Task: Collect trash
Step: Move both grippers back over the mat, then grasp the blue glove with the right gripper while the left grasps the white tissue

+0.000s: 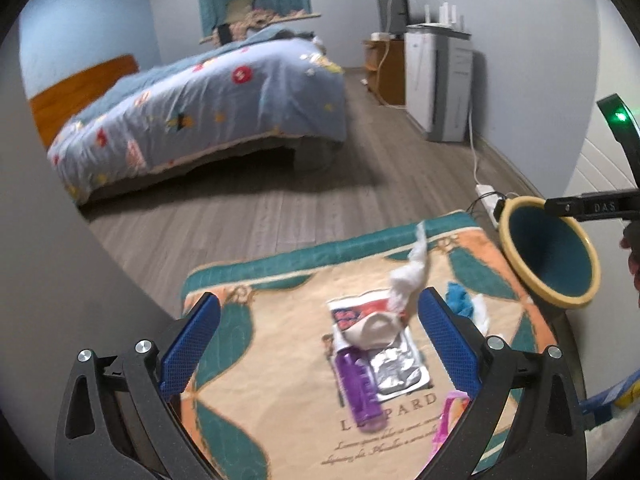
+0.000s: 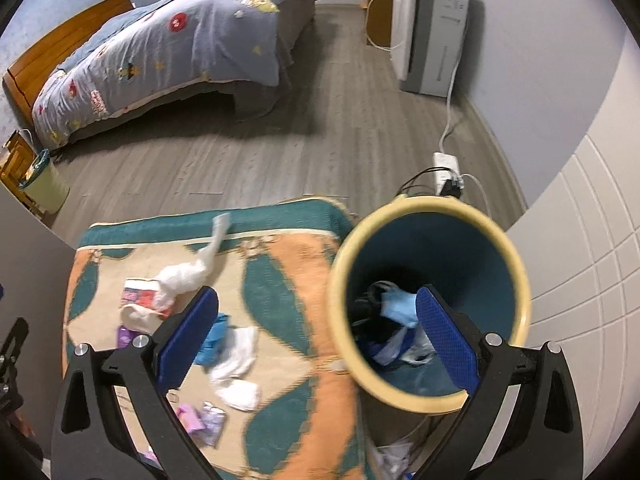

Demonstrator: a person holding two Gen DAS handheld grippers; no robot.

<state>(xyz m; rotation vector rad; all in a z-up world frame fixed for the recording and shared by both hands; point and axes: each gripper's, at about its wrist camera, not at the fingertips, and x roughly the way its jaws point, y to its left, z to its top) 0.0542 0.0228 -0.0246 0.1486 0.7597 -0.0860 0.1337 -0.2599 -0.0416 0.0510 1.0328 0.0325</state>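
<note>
Item: a patterned blanket in cream, teal and orange (image 1: 280, 400), spread flat, on which loose trash is scattered. Listed on it: a long twisted white tissue (image 1: 408, 276), its long axis running away from the camera toward the blanket's far teal border; a torn red-and-white printed wrapper (image 1: 352, 312) beneath the tissue's near end; a crumpled silver foil sachet (image 1: 396, 368); a small purple plastic bottle (image 1: 360, 388) lying lengthwise beside the foil; a pink wrapper (image 1: 448, 420) at the near right; a crumpled blue scrap with white tissue wads (image 2: 236, 356), better shown in the right wrist view. Receptacle: a round teal bin with a cream rim (image 2: 432, 296), standing off the blanket's right edge, already holding blue, white and dark scraps. Left gripper (image 1: 320, 344): jaws wide apart, nothing between the pads, poised over the wrapper, foil and bottle cluster, which lies directly ahead between the fingers. Right gripper (image 2: 316, 340): jaws likewise apart and empty, straddling the bin's near rim. The left gripper is judged the nearer to the central cluster; the bottle's long axis runs roughly along the fingers, so a grasp across its width is judged to suit.
</note>
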